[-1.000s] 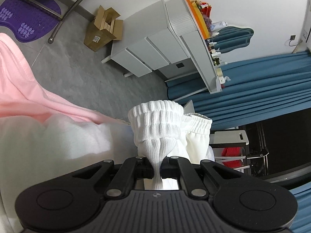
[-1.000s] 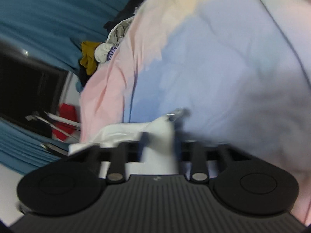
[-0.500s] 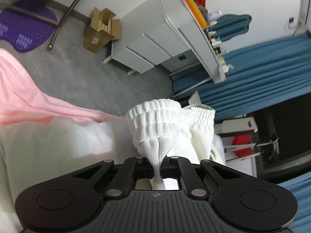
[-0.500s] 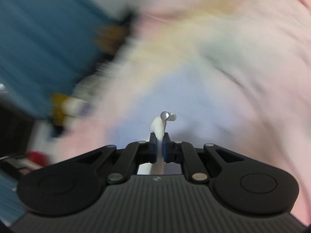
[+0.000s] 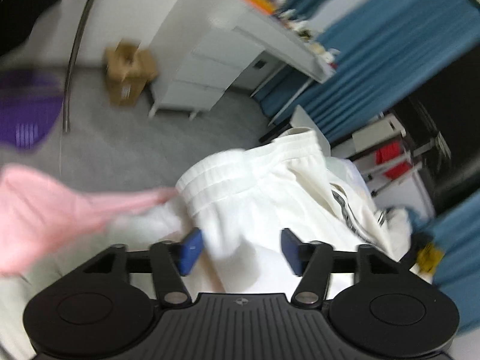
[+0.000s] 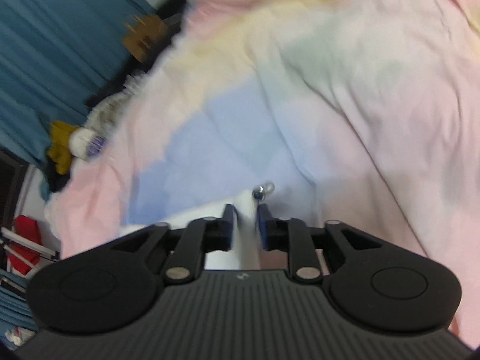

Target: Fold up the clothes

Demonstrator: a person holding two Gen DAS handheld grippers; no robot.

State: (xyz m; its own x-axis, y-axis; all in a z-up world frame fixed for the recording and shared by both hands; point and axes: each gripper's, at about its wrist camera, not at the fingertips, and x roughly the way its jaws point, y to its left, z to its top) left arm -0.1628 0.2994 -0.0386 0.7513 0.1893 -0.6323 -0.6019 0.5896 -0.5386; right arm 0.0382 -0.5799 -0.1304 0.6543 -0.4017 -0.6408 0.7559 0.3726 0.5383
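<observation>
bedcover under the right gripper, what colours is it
Pastel patches of pink, blue, yellow and pale green on the bedcover, clearest in the right wrist view.

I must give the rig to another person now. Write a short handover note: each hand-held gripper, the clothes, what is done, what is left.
Left hand-held gripper: open, the white garment lies loose between its fingers.
Right hand-held gripper: jaws slightly apart with white cloth and a metal-tipped drawstring between them; grip uncertain.
Garment lies on the pastel bedcover.
Done: no finished fold visible.
Left: regrasp and fold.
</observation>
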